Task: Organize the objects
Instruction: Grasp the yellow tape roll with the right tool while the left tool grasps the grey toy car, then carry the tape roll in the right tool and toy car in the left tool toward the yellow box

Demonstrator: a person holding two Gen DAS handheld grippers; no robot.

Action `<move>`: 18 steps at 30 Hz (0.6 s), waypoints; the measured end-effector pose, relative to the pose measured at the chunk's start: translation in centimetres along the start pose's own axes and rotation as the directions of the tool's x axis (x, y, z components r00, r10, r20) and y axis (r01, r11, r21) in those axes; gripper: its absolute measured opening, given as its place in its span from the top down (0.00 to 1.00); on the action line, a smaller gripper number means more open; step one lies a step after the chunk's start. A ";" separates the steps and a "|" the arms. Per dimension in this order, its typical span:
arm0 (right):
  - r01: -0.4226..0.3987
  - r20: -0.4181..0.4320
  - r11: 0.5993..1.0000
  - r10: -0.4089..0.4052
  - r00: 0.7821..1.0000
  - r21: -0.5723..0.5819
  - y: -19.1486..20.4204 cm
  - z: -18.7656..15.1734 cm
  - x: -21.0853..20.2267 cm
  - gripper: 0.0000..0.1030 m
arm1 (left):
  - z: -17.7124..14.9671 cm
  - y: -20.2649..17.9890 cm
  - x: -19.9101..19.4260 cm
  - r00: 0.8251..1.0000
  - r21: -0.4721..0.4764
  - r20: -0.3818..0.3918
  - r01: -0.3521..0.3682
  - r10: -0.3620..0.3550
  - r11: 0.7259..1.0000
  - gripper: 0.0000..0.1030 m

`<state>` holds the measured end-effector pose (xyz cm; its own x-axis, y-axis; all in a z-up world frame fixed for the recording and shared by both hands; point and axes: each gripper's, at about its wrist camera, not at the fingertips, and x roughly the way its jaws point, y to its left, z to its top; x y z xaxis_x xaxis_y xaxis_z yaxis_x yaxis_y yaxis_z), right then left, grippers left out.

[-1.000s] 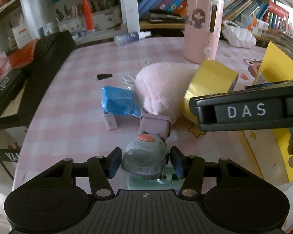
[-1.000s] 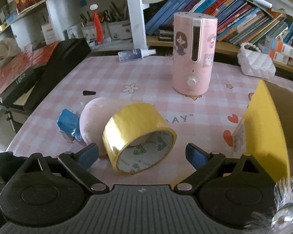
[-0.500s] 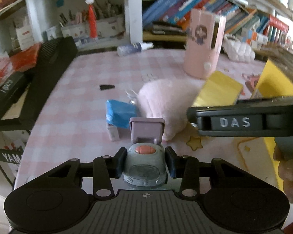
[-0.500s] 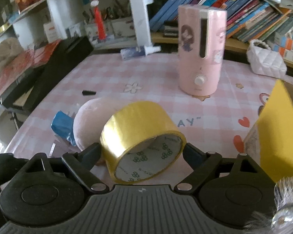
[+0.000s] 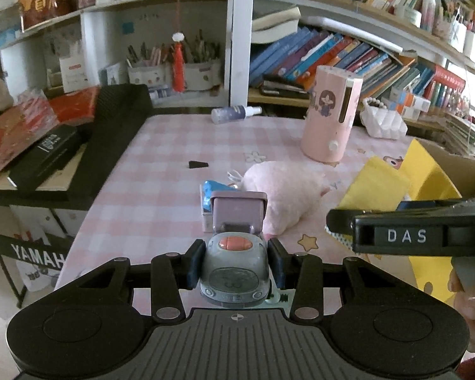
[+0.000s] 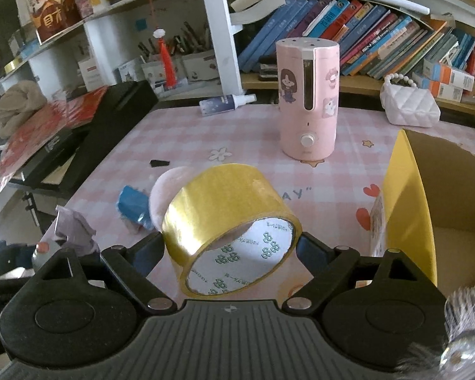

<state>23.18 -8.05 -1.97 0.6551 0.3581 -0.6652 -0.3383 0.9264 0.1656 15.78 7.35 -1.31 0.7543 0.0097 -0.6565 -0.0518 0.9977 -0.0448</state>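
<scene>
left gripper jaws clamp toy car; right gripper jaws clamp yellow tape roll.

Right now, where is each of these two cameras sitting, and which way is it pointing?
Left wrist view: sits on the left gripper, looks forward across the pink checked table toward the bookshelves; its fingers clamp a toy car, and the right gripper's side and the person's fingertips show at right.
Right wrist view: sits on the right gripper, faces the same shelves; its fingers grip a yellow tape roll.
Shared: pink humidifier, pink plush, yellow box, spray bottle.
</scene>
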 end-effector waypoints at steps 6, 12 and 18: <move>0.007 0.011 1.000 -0.007 1.000 -0.021 1.1 -1.3 -2.1 0.13 | -1.1 0.4 -2.2 1.000 0.001 0.016 0.017 -0.017 1.000 0.61; 0.013 0.009 1.000 -0.013 1.000 -0.024 2.4 -2.9 -3.9 0.13 | -2.7 0.7 -4.2 0.999 0.012 0.026 0.037 -0.037 0.999 0.61; 0.025 -0.001 1.000 -0.025 1.000 -0.004 3.3 -4.9 -5.8 0.13 | -4.5 1.2 -6.3 0.998 0.007 0.033 0.058 -0.058 0.998 0.61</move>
<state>14.96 -7.60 -1.18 0.6625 0.3350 -0.6700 -0.3246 0.9345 0.1463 8.04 8.16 -0.59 0.7772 -0.0457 -0.6276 -0.0038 0.9970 -0.0772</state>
